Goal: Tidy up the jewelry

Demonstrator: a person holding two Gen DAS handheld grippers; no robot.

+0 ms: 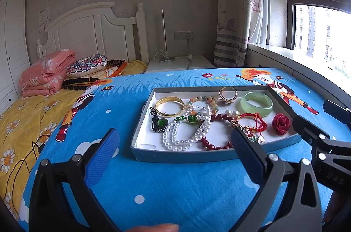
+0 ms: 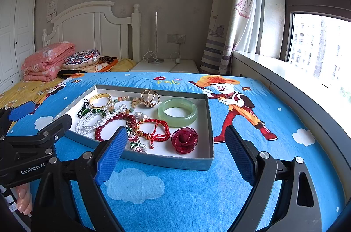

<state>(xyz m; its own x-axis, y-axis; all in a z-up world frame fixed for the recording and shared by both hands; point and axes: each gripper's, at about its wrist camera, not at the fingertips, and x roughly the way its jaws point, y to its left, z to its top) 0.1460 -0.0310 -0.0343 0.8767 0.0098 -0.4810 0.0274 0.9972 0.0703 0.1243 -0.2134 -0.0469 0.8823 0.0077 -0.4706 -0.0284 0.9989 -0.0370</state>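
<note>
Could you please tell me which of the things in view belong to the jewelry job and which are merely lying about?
For the job: shallow box, jade bangle, gold bangle, pearl strand, dark red bead bracelet, red cord bracelet, red rose, gold ring.

Lying about: folded pink quilt, round cushion, nightstand, curtain.

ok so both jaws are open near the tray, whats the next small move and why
Probably ease the right gripper forward and down onto the red rose. It lies alone in the tray's near corner, apart from the tangled beads, and both grippers are open, holding nothing.
</note>
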